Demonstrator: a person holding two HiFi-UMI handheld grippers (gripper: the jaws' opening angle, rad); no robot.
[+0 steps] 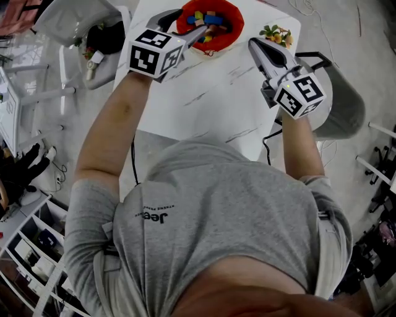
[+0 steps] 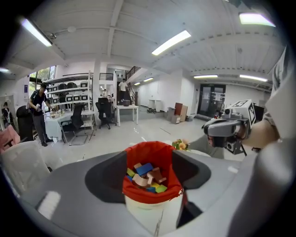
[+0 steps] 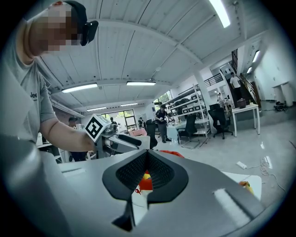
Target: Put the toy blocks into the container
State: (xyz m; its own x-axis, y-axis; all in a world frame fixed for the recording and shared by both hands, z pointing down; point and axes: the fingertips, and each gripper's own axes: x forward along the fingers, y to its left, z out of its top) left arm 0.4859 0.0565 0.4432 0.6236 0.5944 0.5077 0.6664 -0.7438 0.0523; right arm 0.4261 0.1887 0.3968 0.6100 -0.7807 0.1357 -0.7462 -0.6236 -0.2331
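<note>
Blocks (image 1: 207, 18) in mixed colours lie heaped inside the red container (image 1: 235, 28), which stands at the far edge of the white table (image 1: 210, 105), a little left of its middle. My left gripper (image 1: 190, 25) hangs right over the container's near rim with its jaws spread wide. In the left gripper view the red mouth shows between the pads, but neither pad touches it and no block sits between them.

My right gripper (image 1: 253, 42) hovers over the table's right side, nearer to me and clear of the container. Its jaws are pressed together on nothing and it points toward the far right corner, where a small green-and-orange bunch (image 1: 276, 35) lies that I cannot name.

The container lies straight ahead of and just below the left tool, and off to the left of the right one, so the left is plainly the nearer hand. I see no loose block on the bare table in the head view, so I judge the filling to be at or near its end.
</note>
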